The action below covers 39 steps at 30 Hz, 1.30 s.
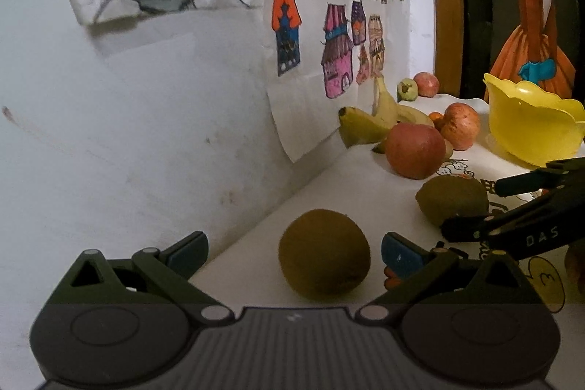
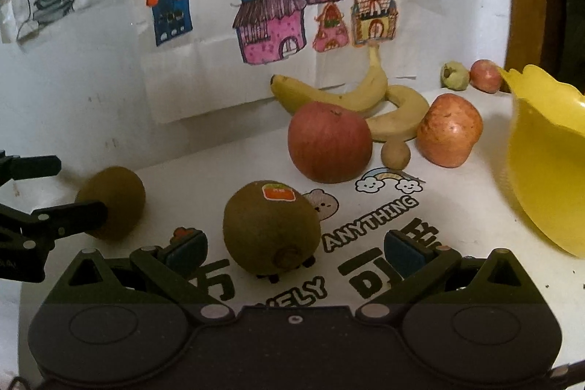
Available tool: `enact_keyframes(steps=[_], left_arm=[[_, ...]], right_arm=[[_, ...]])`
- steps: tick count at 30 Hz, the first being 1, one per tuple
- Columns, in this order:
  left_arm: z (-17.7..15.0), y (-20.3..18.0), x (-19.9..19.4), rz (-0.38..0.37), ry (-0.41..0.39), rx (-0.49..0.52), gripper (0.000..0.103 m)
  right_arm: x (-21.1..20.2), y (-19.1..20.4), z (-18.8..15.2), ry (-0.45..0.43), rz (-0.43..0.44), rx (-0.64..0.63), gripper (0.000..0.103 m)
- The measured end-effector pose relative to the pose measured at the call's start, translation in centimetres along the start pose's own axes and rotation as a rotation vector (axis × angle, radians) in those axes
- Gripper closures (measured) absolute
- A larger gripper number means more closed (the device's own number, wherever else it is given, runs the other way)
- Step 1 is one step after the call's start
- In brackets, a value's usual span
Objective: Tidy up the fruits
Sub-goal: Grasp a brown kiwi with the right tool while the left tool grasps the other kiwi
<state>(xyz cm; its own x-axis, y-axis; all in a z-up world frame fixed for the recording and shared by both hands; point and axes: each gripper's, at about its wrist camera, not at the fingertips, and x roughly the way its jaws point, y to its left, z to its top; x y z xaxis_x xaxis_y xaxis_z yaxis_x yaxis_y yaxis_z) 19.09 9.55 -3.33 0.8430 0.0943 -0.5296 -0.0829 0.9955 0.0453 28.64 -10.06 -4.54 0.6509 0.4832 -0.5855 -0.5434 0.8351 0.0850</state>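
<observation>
- A plain kiwi (image 1: 324,253) lies on the table between the spread fingers of the left gripper (image 1: 294,253), untouched.
- A stickered kiwi (image 2: 271,227) lies likewise inside the wide-apart right gripper (image 2: 294,249).
- This looks like the grasping step; next, each should close gently.
- The yellow bowl (image 2: 541,178), beside the apples (image 2: 329,145) and bananas (image 2: 336,94), is the likely destination.

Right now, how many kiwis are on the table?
2. One kiwi with a sticker sits between the open right tool's fingers. The plain kiwi lies nearer the wall, between the open left tool's fingers. Others could be hidden.
</observation>
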Motion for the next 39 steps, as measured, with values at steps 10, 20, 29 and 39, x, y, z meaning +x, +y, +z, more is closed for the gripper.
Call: enact_keyframes(steps=[10,20,29,39], left_arm=[[-0.2,0.0,1.8,-0.063,0.049,-0.024,0.001],[-0.3,-0.1,2.7,-0.087,0.084,-0.044,0.013],[-0.4,-0.7,2.5,-0.060,0.062,-0.008,0.039],[-0.5,-1.4,1.8,-0.108,0.054,-0.041,0.040]], right_arm=[[1.5,0.3,0.2,0.058,0.004,-0.048,0.007],[2.0,0.7,0.7,0.047,0.016,-0.078,0.019],[1.8,1.3,0.6,0.021,0.027,-0.095,0.043],[1.0,1.1,0.1,0.017,0.031,-0.086,0.043]])
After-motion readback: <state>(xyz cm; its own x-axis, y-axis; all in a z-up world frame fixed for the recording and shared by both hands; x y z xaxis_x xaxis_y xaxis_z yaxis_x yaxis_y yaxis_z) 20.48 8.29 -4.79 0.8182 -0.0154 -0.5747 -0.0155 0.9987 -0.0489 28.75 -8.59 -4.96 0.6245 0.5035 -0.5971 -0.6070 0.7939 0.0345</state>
